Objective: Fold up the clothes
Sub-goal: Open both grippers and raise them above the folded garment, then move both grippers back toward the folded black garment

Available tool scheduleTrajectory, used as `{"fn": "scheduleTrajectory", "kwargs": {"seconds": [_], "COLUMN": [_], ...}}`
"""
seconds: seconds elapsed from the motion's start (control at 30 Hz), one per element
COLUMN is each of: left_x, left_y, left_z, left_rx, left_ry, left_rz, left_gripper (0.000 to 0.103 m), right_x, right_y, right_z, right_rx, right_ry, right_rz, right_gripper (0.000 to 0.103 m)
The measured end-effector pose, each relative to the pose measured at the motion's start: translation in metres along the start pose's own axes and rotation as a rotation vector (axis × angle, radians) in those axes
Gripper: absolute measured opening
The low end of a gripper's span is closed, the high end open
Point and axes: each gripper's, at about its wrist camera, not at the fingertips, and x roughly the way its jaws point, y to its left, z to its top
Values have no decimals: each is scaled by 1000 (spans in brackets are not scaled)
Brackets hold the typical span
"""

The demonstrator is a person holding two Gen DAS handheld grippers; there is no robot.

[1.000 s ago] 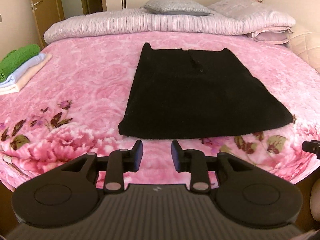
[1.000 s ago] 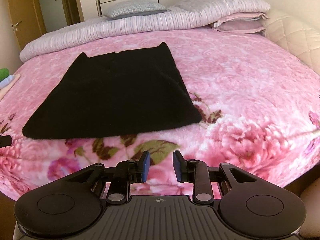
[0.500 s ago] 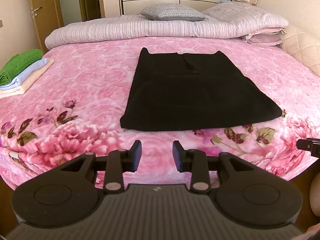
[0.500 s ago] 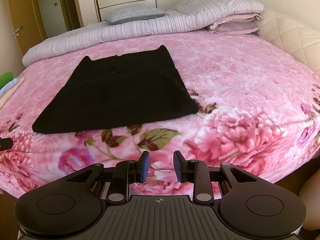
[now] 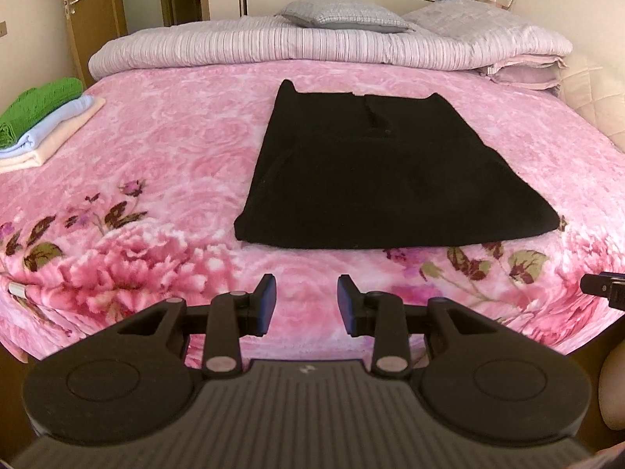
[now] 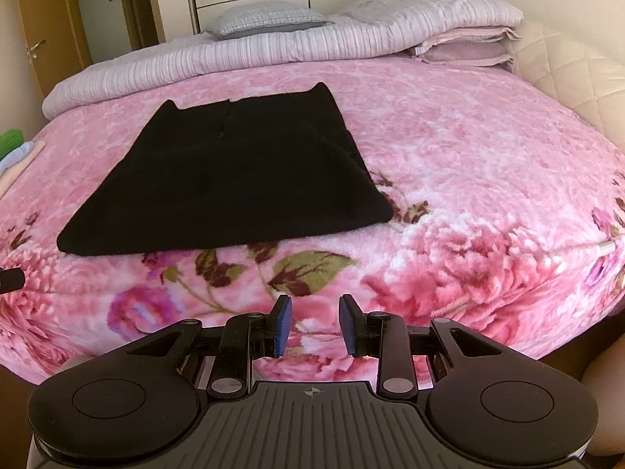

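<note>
A black garment point(image 5: 383, 179) lies flat and folded into a wide panel on the pink floral blanket point(image 5: 175, 156). Its near hem runs parallel to the bed's front edge. My left gripper point(image 5: 306, 285) hovers in front of the bed, short of the hem's left part, open with nothing between its fingers. In the right wrist view the same black garment point(image 6: 234, 187) lies ahead and to the left. My right gripper point(image 6: 314, 305) is open and empty over the blanket's front edge point(image 6: 468, 156), short of the hem's right corner.
A stack of folded clothes point(image 5: 43, 125), green on top, sits at the bed's left side. Pillows and a striped duvet point(image 5: 312, 43) line the far end. The right gripper's tip point(image 5: 603, 289) shows at the left view's right edge. A door stands far left.
Both grippers have drawn back from the bed, so the garment looks smaller and farther off. The left jaws stand slightly wider. The garment has not moved.
</note>
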Motion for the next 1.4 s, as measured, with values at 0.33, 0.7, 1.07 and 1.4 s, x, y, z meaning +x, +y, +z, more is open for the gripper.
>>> {"fn": "scheduleTrajectory", "kwargs": {"seconds": [0.33, 0.7, 1.07, 1.4], "left_x": [30, 76, 103, 112], "left_y": [1, 6, 15, 8], "left_z": [5, 8, 11, -15], "left_rx": [7, 33, 154, 906], "left_ry": [53, 120, 93, -92], "left_rz": [5, 44, 68, 97], "left_gripper": [30, 30, 30, 30], "right_x": [28, 67, 71, 83], "right_y": [-4, -17, -69, -39], "right_z": [8, 18, 28, 0], "right_rx": [-8, -9, 115, -706], "right_ry": [51, 120, -99, -200], "right_rz": [-4, -15, 41, -87], "right_gripper": [31, 31, 31, 41]}}
